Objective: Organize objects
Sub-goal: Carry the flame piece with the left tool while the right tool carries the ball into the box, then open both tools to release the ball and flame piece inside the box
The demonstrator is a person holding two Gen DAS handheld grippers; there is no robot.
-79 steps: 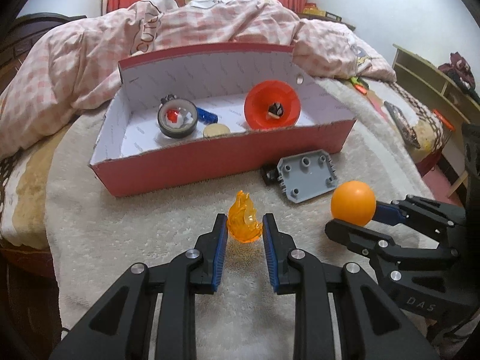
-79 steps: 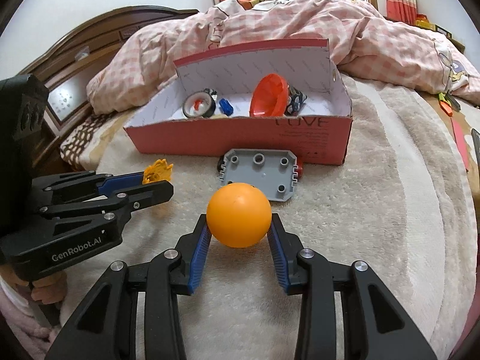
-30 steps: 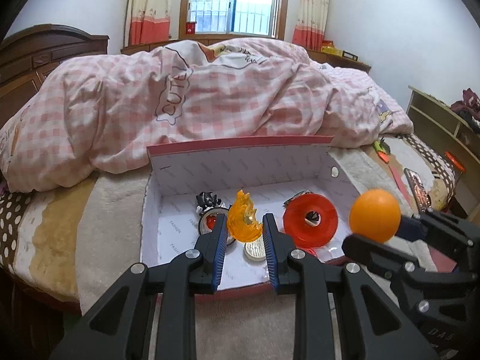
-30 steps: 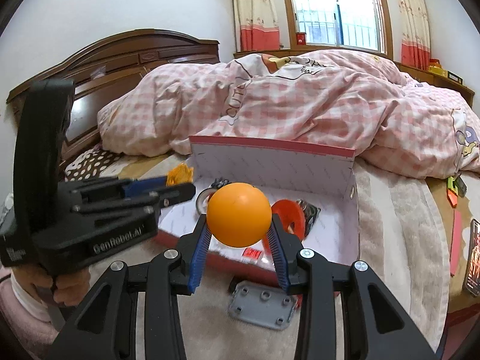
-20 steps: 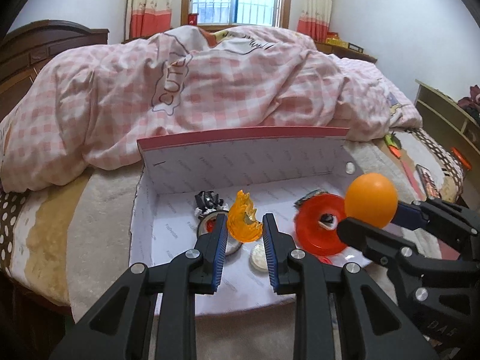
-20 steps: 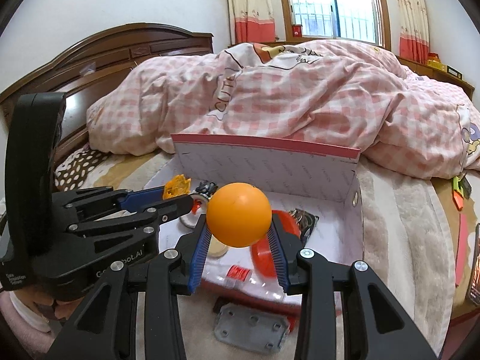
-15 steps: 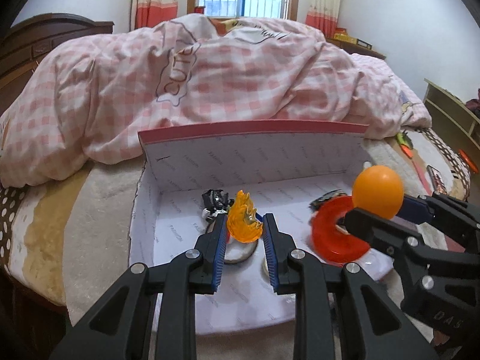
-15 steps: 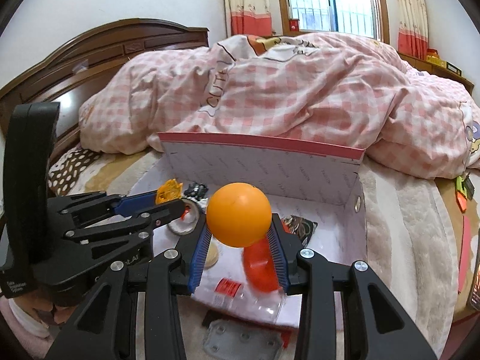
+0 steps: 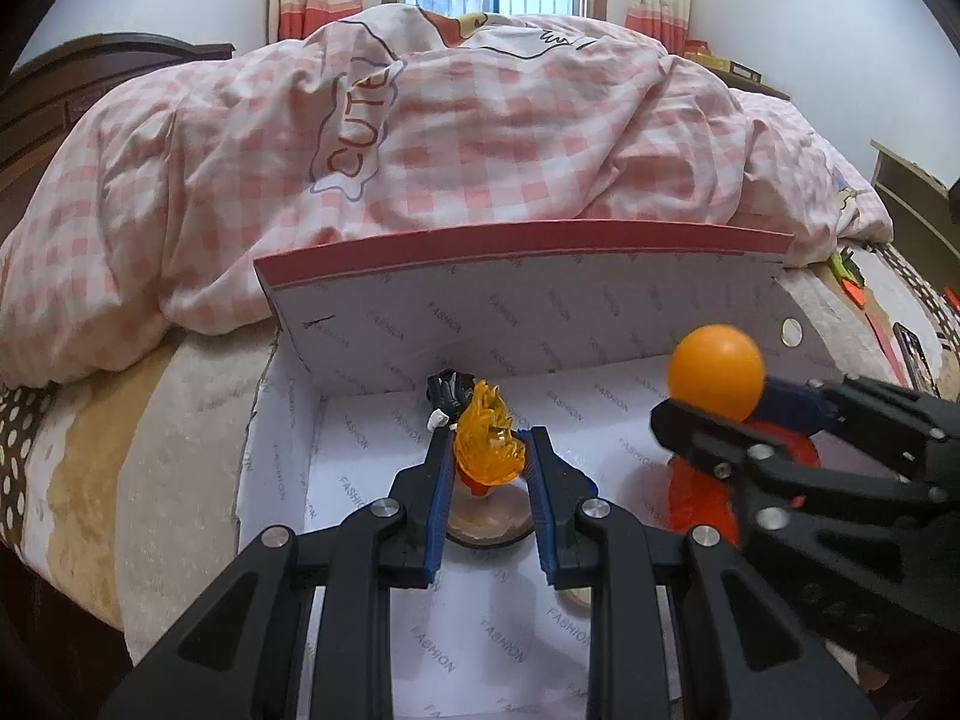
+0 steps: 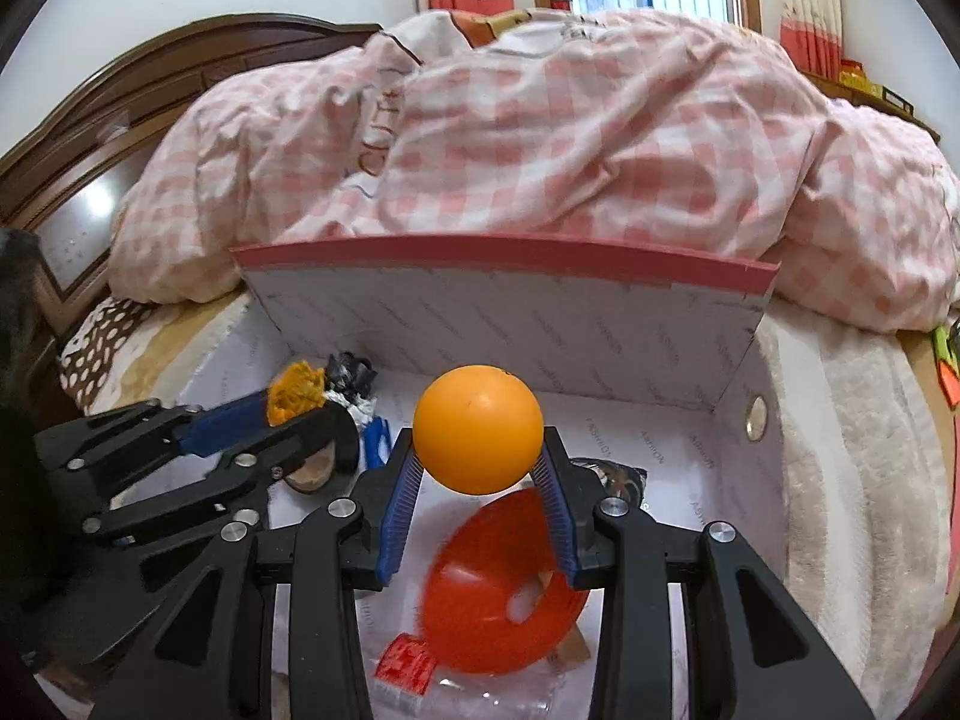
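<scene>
Over the open box point(image 9: 540, 312), the left gripper point(image 9: 489, 468) pinches an orange flame piece point(image 9: 487, 441) (translucent), while the right gripper point(image 10: 478, 471) clamps an orange ball point(image 10: 478, 429).

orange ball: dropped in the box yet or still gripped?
Still gripped. The right gripper pads clamp the orange ball, held above the box floor.

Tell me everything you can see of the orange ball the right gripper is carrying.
The smooth, matte orange ball looks like plastic, plain and evenly coloured apart from a faint dark speck near its top. It is round and whole, with no dent showing. The right gripper holds it off the surface, one blue ribbed pad pressing each lower side. It hangs over the open white-lined cardboard box, above the red plastic funnel-shaped disc. Nothing else touches it.
</scene>
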